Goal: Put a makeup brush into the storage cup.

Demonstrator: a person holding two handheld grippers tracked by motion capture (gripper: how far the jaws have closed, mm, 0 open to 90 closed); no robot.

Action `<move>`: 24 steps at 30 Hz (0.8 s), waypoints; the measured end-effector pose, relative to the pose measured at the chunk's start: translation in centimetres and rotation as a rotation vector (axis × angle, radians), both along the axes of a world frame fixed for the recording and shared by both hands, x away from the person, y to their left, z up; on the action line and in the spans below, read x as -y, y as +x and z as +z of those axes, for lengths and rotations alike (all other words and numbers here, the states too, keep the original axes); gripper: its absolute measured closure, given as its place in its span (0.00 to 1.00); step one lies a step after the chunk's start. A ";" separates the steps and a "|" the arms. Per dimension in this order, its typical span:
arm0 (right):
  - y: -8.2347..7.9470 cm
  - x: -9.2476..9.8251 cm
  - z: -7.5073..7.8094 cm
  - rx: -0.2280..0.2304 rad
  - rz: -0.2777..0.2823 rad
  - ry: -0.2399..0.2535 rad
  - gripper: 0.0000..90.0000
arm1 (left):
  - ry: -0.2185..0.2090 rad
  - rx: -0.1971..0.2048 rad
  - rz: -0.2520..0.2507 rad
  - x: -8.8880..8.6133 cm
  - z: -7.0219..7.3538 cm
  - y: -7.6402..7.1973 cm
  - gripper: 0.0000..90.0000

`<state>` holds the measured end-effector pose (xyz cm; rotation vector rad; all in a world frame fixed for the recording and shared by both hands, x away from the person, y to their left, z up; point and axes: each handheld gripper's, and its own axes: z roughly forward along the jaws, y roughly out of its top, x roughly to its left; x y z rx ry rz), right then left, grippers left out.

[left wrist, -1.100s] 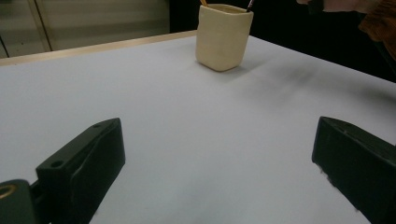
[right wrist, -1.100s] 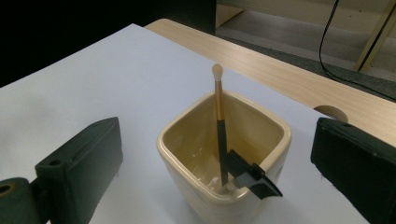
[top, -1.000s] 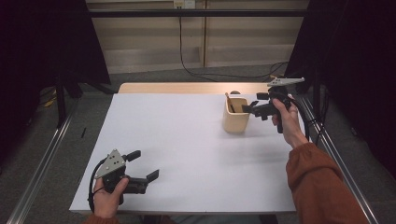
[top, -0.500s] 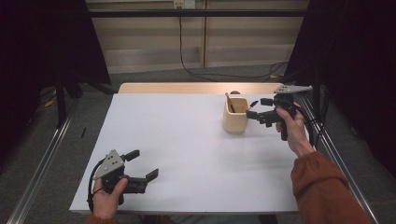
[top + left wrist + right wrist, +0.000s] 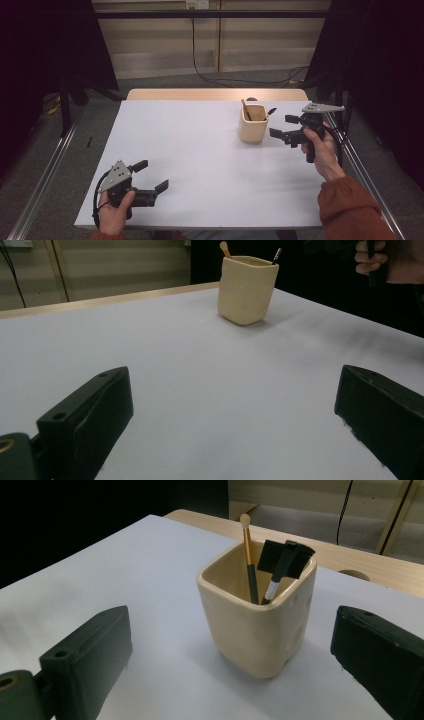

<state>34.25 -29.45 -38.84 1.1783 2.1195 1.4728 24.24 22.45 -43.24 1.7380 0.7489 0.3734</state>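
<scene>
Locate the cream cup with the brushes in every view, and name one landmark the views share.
High view: the cream cup stands right of centre on the white table, just left of the right gripper.
Left gripper view: cup at top centre, far off.
Right gripper view: cup at centre, between the open jaws.
Shared landmark: the table's wooden far edge.

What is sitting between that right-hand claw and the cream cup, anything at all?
Nothing visible. The right gripper is open, with its jaws pointed at the cream cup and only bare white table in the gap between them. The two brushes stand inside the cup, a gold-handled one and a black flat one.
</scene>
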 end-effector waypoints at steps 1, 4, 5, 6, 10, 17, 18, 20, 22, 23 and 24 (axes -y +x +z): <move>-0.2 0.0 -0.1 -0.001 -0.001 -0.001 0.02 | -0.003 0.002 0.000 0.0 0.0 0.0 0.02; -0.9 -0.1 -0.3 0.000 0.003 -0.001 0.03 | 0.002 0.002 0.004 0.0 0.0 0.0 0.02; -1.1 -0.1 -0.3 -0.004 0.006 -0.012 0.03 | 0.007 0.003 0.003 0.0 0.0 0.0 0.02; -1.3 -0.1 -0.3 -0.004 0.002 -0.019 0.03 | 0.008 0.004 0.003 -0.1 0.0 0.0 0.02; -2.2 0.0 -0.3 0.001 -0.003 -0.013 0.03 | 0.009 0.004 0.010 -0.2 0.0 -0.1 0.02; -3.9 0.1 -1.0 0.006 -0.003 -0.017 0.03 | 0.007 0.006 0.012 -0.2 0.0 -0.1 0.02; -4.2 0.2 -1.2 0.007 -0.001 -0.016 0.03 | 0.008 0.006 0.012 -0.2 0.0 -0.1 0.02; -4.6 0.4 -1.3 0.007 -0.002 -0.020 0.03 | 0.006 0.005 0.015 -0.2 0.0 -0.2 0.02; -5.1 0.5 -1.6 0.012 -0.001 -0.007 0.03 | 0.011 0.006 0.015 -0.2 0.0 -0.3 0.02; -5.4 0.6 -1.7 0.011 -0.001 -0.010 0.03 | 0.011 0.007 0.016 -0.3 0.0 -0.3 0.02; -5.6 0.6 -1.7 0.014 -0.003 -0.007 0.03 | 0.011 0.006 0.019 -0.3 0.0 -0.3 0.02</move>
